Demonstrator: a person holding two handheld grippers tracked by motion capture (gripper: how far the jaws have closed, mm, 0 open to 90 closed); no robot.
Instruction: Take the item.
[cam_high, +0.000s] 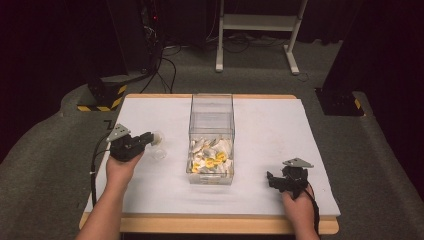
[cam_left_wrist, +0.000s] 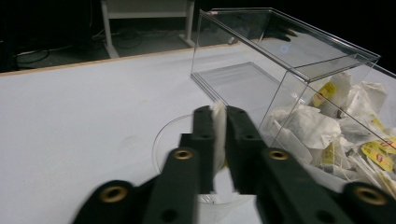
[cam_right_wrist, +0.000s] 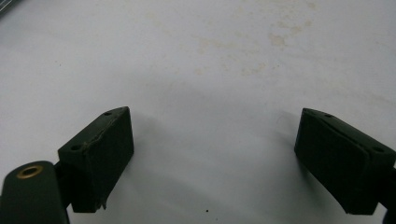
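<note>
White paper tea bag (cam_left_wrist: 218, 122) sits pinched between the closed jaws of the left gripper (cam_left_wrist: 217, 116) above a clear round plastic cup (cam_left_wrist: 163, 135), beside the clear rectangular bin (cam_high: 212, 107) of tea bags, while the right gripper (cam_right_wrist: 212, 154) rests wide open and empty over the white table (cam_right_wrist: 210, 56).

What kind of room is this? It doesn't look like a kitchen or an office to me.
Probably a lab or recording studio: dark curtained walls, a white-covered table, hazard-striped stand bases and loose cables on grey carpet. A person works hand-held grippers beside a clear box of tea bags.

Black left gripper (cam_left_wrist: 219, 135), brass screws, grey plate, trailing cable; forearms apparently bare.
</note>
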